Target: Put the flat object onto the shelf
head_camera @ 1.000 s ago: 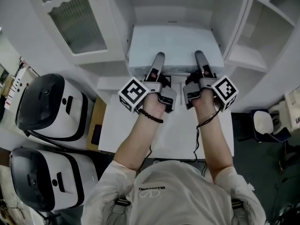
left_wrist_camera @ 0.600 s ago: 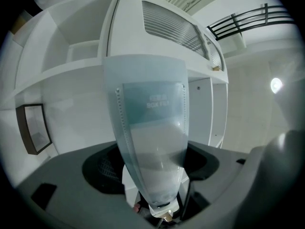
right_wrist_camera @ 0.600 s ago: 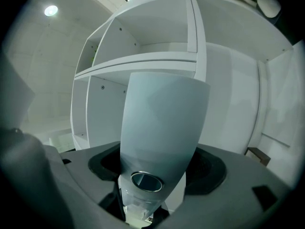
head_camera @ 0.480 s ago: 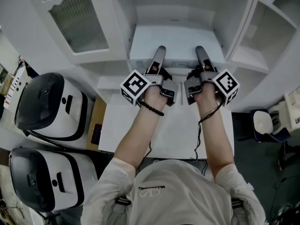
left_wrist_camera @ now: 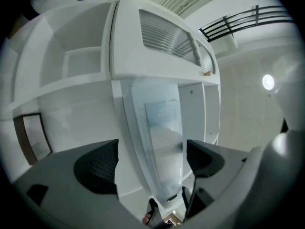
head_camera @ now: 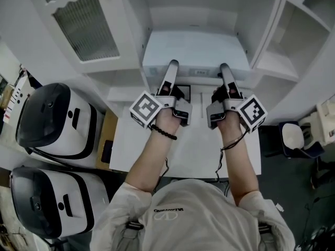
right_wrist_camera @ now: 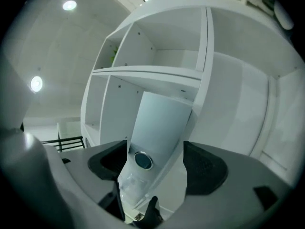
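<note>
The flat object (head_camera: 196, 51), a white slab wrapped in clear film, lies on the cupboard shelf (head_camera: 125, 93) straight ahead. Both grippers hold at its near edge, the left gripper (head_camera: 171, 67) toward its left and the right gripper (head_camera: 224, 69) toward its right. In the left gripper view the flat object (left_wrist_camera: 162, 128) runs edge-on between the jaws of the left gripper (left_wrist_camera: 151, 163), which have just been opening, and it rests loose there. In the right gripper view the flat object (right_wrist_camera: 159, 123), with a dark round spot on its edge, sits between the jaws of the right gripper (right_wrist_camera: 155, 165).
A cupboard door with ribbed glass (head_camera: 86, 20) stands open at upper left. Open white compartments (head_camera: 298, 30) rise at the right. Two white and black appliances (head_camera: 52, 119) (head_camera: 49, 197) sit at the left, beside the white table (head_camera: 136, 145). A stool (head_camera: 296, 137) stands at right.
Both grippers have drawn back toward the person, so their fingers cover less of the flat object. The object has stayed on the shelf.
</note>
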Available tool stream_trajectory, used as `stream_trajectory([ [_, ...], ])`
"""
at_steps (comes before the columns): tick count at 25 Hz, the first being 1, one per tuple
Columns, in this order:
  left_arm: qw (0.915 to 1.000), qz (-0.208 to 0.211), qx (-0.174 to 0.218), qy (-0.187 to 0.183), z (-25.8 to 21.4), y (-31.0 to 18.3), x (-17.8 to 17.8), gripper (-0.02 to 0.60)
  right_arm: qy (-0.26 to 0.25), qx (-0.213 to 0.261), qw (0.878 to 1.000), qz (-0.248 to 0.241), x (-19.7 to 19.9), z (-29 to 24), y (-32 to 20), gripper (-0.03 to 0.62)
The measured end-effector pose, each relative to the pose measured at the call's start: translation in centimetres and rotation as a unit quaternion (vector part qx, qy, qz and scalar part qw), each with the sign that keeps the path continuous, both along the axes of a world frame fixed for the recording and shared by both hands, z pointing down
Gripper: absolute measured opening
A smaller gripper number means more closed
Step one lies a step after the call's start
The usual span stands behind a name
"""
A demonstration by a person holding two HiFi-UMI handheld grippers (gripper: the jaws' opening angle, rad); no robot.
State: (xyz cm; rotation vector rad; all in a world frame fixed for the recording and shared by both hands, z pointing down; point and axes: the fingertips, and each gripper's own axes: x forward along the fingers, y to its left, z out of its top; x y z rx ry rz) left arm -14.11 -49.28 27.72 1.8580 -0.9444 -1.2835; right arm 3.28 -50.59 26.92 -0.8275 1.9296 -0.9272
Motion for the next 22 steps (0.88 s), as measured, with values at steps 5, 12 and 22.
stream_trajectory([
  [5, 0.9900, -0.052, -0.023, -0.129, 3.5, 4.2, -1.3, 0.426, 0.114, 0.039, 0.984, 0.131, 3.2, 2.5, 3.6, 0.257],
  [12, 0.8836, -0.170, 0.090, -0.427, -1.0, 7.1, 0.7, 0.120, 0.266, 0.136, 0.931, 0.209, 2.6, -0.2, 7.3, 0.037],
  [22, 0.8408, -0.189, 0.058, -0.504, -1.5, 3.9, 2.1, 0.005, 0.314, 0.103, 0.933, 0.141, -1.2, -0.5, 3.1, 0.011],
])
